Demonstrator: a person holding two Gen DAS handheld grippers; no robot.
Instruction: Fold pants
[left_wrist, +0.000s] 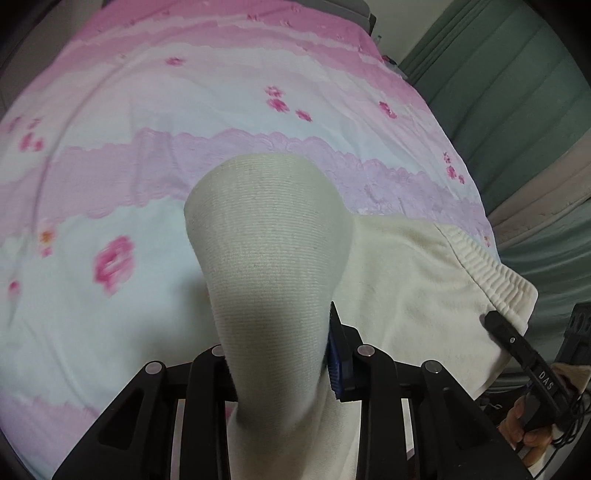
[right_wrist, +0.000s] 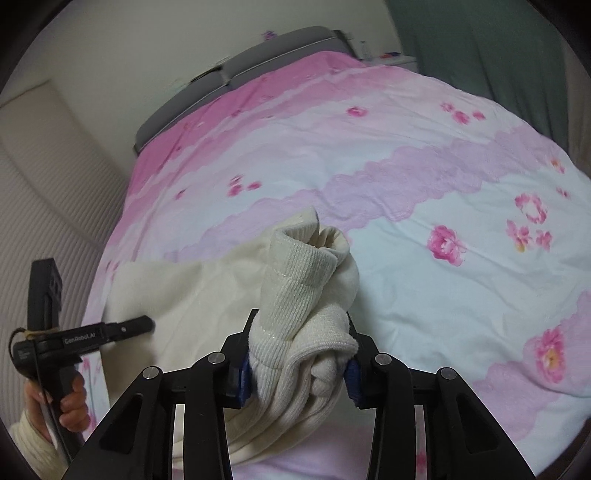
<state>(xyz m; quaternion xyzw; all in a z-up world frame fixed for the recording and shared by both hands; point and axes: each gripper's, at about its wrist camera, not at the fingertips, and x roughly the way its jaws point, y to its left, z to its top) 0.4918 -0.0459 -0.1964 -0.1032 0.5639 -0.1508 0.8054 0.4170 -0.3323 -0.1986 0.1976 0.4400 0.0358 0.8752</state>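
clamped by the left gripper (left_wrist: 280, 369): a ribbed cuff (left_wrist: 269, 236) of the cream pants (left_wrist: 406, 280), standing up in front of the lens and hiding the left pad, the blue right pad (left_wrist: 337, 363) pressed against it. clenched between the blue pads (right_wrist: 243, 376) of the right gripper (right_wrist: 297, 373): the other cuff (right_wrist: 295, 291), bunched, seemingly with more cloth. draped from both grips onto the pink floral bedspread (left_wrist: 147, 122), waistband (left_wrist: 491, 273) near its edge. beyond: grey headboard (right_wrist: 236, 77), green curtain (left_wrist: 498, 74).
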